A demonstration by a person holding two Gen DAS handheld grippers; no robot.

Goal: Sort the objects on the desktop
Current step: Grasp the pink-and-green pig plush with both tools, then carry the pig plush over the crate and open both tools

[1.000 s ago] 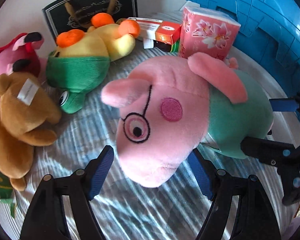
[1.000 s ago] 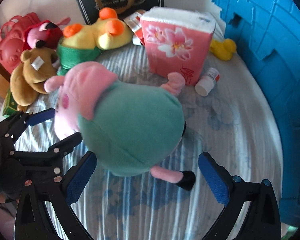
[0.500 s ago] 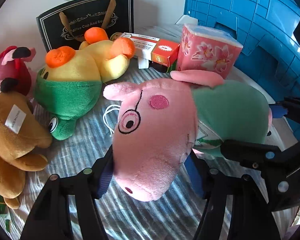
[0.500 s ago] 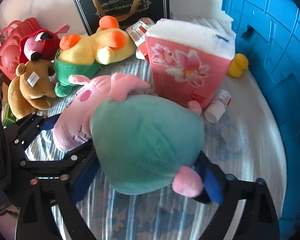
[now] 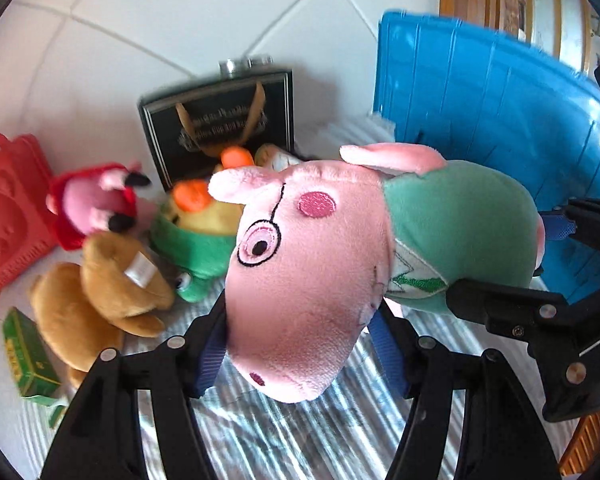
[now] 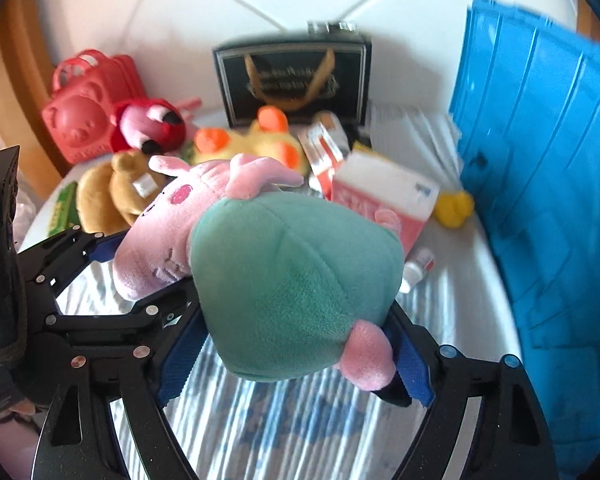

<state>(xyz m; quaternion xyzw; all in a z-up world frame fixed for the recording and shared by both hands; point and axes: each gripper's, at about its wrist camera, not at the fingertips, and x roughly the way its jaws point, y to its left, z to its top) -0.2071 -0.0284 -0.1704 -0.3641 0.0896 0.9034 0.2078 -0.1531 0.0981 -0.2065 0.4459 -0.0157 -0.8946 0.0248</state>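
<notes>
1. Now the left gripper (image 5: 300,344) is clamped on the pig plush (image 5: 324,264) head and the right gripper (image 6: 296,364) on its body; it hangs frame centre, off the cloth.
2. Left: brown bear (image 5: 100,292), frog plush (image 5: 200,240), tissue pack (image 6: 384,200) unsorted; blue bin (image 6: 540,184) at right.

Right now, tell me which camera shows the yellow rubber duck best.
The right wrist view: the yellow rubber duck sits in plain sight, though blurred, between the tissue pack and blue crate. The left wrist view doesn't show it.
</notes>
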